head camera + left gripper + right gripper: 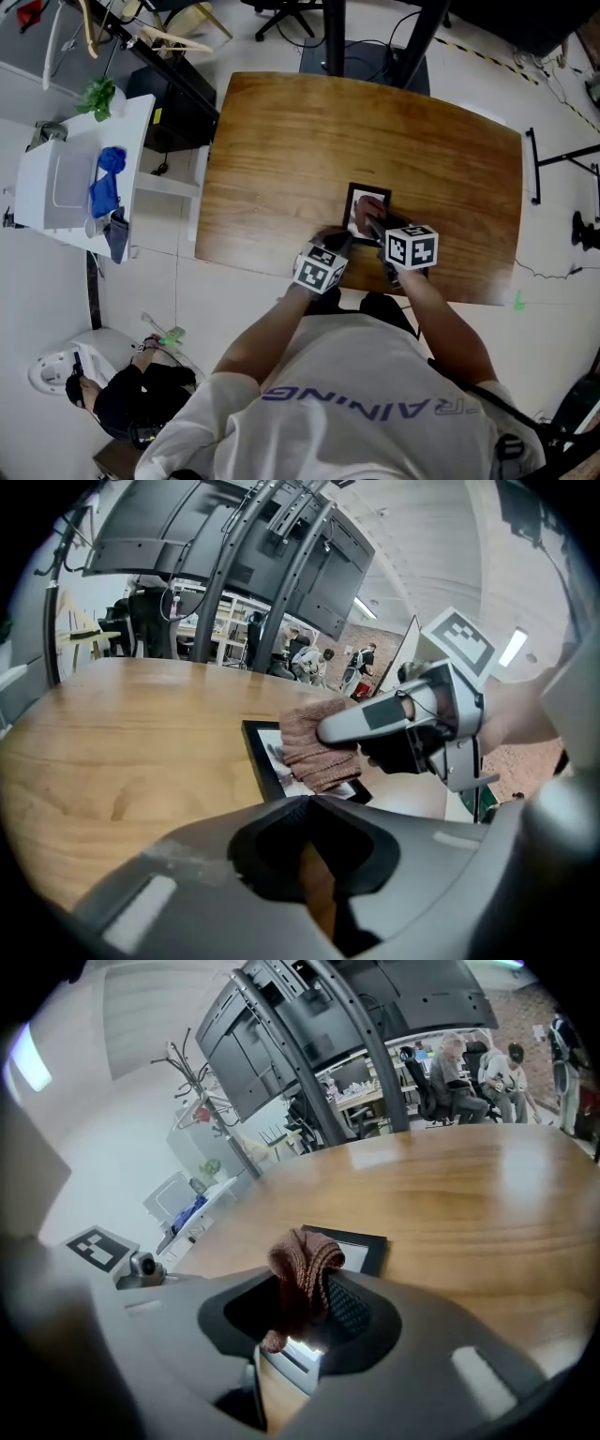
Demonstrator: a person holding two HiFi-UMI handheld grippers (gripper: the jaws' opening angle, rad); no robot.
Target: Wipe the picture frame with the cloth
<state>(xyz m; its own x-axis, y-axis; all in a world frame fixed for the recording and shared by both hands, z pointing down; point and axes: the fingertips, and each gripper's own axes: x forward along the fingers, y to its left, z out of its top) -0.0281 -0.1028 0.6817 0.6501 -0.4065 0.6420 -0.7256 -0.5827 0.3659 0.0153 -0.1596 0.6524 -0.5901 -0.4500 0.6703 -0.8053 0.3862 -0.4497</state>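
Note:
A small black picture frame (367, 195) lies flat on the wooden table (281, 150), close to its front edge. My right gripper (374, 225) is shut on a brown knitted cloth (305, 1260) and holds it down on the frame's glass (272, 754). In the left gripper view the cloth (314, 747) covers the middle of the picture under the right gripper (330, 731). My left gripper (336, 246) sits at the frame's near left corner. Its jaws stand nearly together, with only a thin strip of wood showing between them (314, 883). The frame's near edge is hidden behind them.
A white side table (56, 187) with a blue rag (108, 178) stands left of the wooden table. A person (141, 394) sits on the floor at lower left. Black monitor stands (356, 1044) rise behind the table's far edge.

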